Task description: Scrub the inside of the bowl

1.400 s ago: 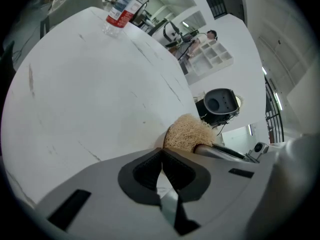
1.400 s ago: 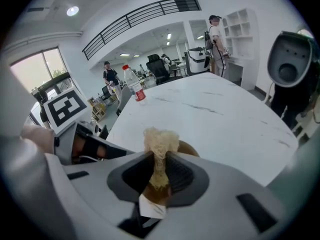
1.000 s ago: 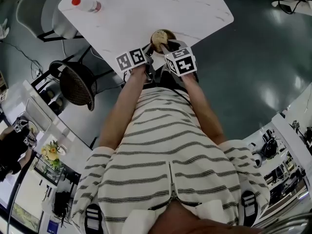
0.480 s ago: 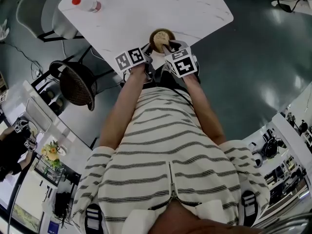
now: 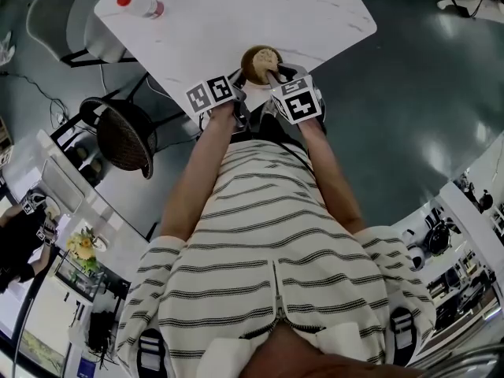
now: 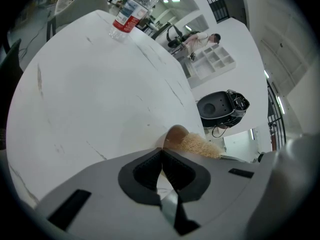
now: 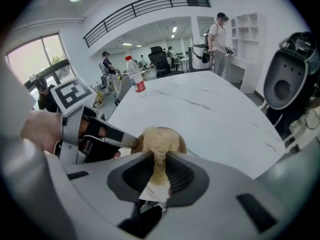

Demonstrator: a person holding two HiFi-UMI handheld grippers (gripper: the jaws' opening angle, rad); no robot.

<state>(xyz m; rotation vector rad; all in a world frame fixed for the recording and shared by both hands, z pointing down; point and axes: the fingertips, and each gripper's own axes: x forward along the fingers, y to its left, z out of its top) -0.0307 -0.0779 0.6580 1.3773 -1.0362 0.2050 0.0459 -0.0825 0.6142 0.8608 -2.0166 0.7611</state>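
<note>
A small brown bowl (image 5: 260,64) stands near the front edge of the white marble table (image 5: 228,14). My left gripper (image 5: 241,85) is shut on the bowl's near-left rim; in the left gripper view the bowl (image 6: 175,134) shows just past the jaws of that gripper (image 6: 162,153). My right gripper (image 7: 159,158) is shut on a pale fibre scrubber (image 7: 159,141), whose tuft fills the bowl (image 7: 177,143). In the head view the right gripper (image 5: 272,75) reaches in from the near right, with the scrubber (image 5: 266,56) inside the bowl. The left gripper's fingertips (image 7: 126,142) touch the rim.
A water bottle with a red cap (image 5: 140,6) lies at the table's far left corner; it also shows as the bottle (image 7: 135,75). A dark round chair (image 5: 122,136) stands left of me. A black machine (image 6: 221,106) sits on the floor beyond the table. People stand in the background.
My right gripper has shifted slightly to the right, dragging the scrubber across the inside of the bowl. The left gripper keeps its hold on the rim.
</note>
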